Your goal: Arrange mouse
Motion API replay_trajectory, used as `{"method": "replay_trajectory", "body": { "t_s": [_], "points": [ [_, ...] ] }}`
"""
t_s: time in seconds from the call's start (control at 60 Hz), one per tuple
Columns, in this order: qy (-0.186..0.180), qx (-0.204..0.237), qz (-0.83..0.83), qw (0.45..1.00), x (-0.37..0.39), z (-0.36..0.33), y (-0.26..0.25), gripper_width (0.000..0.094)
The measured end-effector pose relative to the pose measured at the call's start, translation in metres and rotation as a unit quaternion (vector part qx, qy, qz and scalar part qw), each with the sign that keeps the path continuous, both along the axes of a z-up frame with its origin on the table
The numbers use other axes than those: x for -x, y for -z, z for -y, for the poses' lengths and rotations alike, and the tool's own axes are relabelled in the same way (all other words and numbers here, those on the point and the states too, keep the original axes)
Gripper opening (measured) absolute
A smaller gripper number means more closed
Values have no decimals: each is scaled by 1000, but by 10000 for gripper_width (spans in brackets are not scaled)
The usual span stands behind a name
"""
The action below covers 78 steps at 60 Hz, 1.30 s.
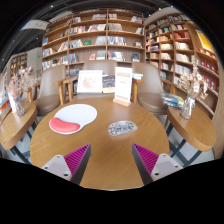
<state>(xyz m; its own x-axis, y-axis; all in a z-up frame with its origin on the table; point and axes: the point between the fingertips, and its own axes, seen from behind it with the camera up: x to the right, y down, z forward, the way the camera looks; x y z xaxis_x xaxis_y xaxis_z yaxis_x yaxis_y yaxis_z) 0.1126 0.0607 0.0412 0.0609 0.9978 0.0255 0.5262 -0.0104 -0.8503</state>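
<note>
A round wooden table lies ahead of me. On its left part lies a white oval mat, and a red mouse rests on the mat's near edge. My gripper is open and empty, its two fingers with pink pads spread wide just above the table's near part. The mouse is ahead of the left finger and a little to its left, well clear of it. Nothing stands between the fingers.
A small round patterned disc lies near the table's middle. Two upright sign boards stand at the far edge. Chairs ring the table; bookshelves line the back walls. Side tables flank left and right.
</note>
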Motion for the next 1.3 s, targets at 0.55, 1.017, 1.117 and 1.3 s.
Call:
{"method": "replay_trajectory", "body": {
  "t_s": [0.55, 1.017, 1.117, 1.3],
  "points": [
    [18, 22, 41, 999, 95, -21, 50, 854],
    [10, 13, 48, 999, 163, -23, 57, 849],
    [4, 13, 49, 999, 171, -20, 57, 846],
    [-3, 5, 44, 999, 175, -22, 55, 446]
  ]
}}
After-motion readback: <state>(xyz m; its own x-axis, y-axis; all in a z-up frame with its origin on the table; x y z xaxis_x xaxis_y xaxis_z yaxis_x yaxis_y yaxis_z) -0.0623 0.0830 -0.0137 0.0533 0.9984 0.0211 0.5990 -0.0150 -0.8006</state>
